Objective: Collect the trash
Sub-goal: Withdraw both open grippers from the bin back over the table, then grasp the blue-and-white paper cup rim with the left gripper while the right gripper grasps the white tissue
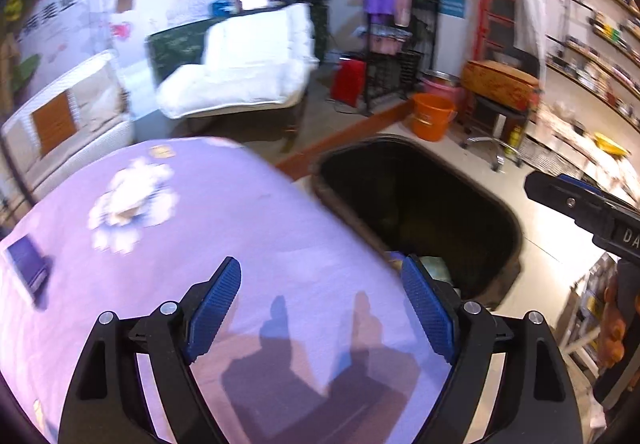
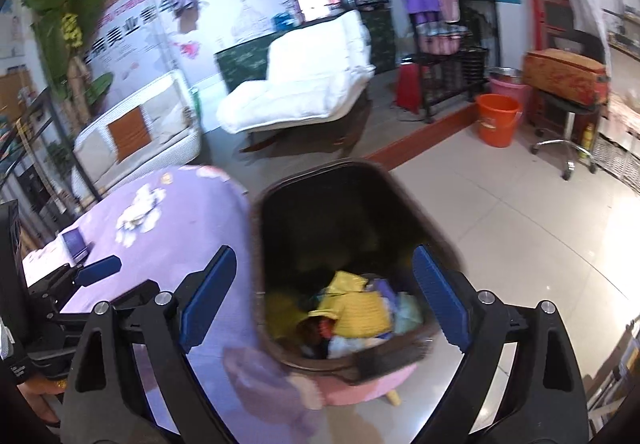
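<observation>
A dark brown trash bin [image 2: 280, 203] stands on a pink stool [image 2: 360, 388] beside the table; it holds yellow, blue and white wrappers [image 2: 356, 308]. The bin also shows in the left wrist view [image 1: 420, 211]. My right gripper [image 2: 324, 300] is open and empty, above the bin's mouth. My left gripper [image 1: 324, 308] is open and empty, over the lilac tablecloth [image 1: 240, 228] near the table's right edge. A small dark purple box [image 1: 28, 264] lies at the table's left; it also shows in the right wrist view [image 2: 74, 242].
A white lounge chair [image 1: 248, 71] and a white cot [image 1: 60, 123] stand beyond the table. An orange bucket [image 1: 432, 115], a stool with a wooden box [image 1: 500, 83] and shelves [image 1: 600, 55] stand to the right on the tiled floor. The right gripper's finger [image 1: 568, 199] enters the left wrist view.
</observation>
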